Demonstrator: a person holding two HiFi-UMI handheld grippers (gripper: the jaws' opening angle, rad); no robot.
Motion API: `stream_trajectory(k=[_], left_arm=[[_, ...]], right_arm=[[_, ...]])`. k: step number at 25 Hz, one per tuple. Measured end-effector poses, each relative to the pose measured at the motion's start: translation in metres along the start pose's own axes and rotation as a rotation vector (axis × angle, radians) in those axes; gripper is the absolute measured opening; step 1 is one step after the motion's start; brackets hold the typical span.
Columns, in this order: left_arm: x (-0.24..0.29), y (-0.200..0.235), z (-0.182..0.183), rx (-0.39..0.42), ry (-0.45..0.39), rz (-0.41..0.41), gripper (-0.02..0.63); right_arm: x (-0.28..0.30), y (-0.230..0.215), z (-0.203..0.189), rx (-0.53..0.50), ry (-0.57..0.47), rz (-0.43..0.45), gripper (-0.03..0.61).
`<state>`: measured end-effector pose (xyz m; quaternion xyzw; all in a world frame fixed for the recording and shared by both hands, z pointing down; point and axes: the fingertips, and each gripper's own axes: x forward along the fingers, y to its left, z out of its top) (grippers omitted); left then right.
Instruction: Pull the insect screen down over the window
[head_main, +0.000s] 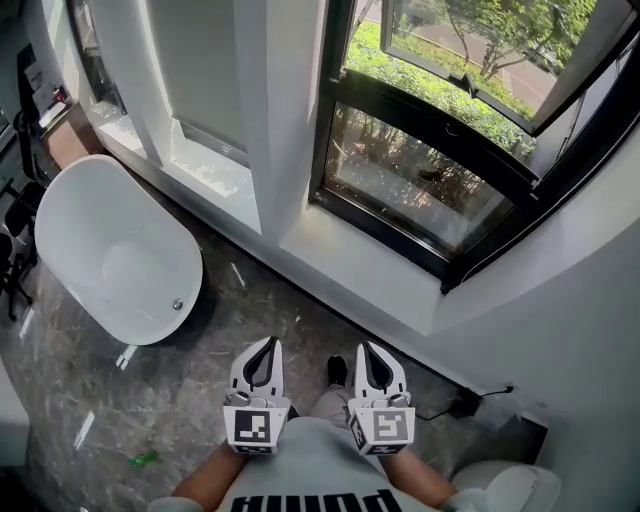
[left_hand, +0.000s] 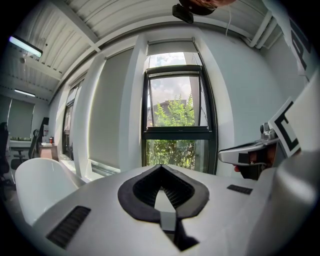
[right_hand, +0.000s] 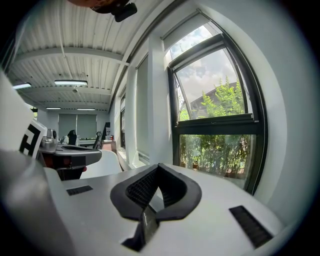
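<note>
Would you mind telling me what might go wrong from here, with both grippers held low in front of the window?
1. The left gripper and right gripper are shut and empty; they must open before they can take the screen.
2. The screen seems rolled up at the window's top, beyond a deep sill: a stretched, slipping grip is possible.
3. A cable lies ahead on the right: a trip risk.

The white plastic left claw (head_main: 267, 349) and the matching right claw (head_main: 363, 351) are held side by side just before the person's chest. Both are closed and empty, tips pointing far.
</note>
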<state>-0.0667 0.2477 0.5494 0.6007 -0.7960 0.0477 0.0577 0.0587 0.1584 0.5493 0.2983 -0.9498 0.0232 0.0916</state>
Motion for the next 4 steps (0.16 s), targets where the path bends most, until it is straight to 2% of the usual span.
stream_trajectory(k=[4], left_arm=[[0.0007, 0.0084, -0.007, -0.009, 0.013, 0.012, 0.012]], right_arm=[[0.0047, 0.0038, 0.0013, -0.002, 0.003, 0.003, 0.003]])
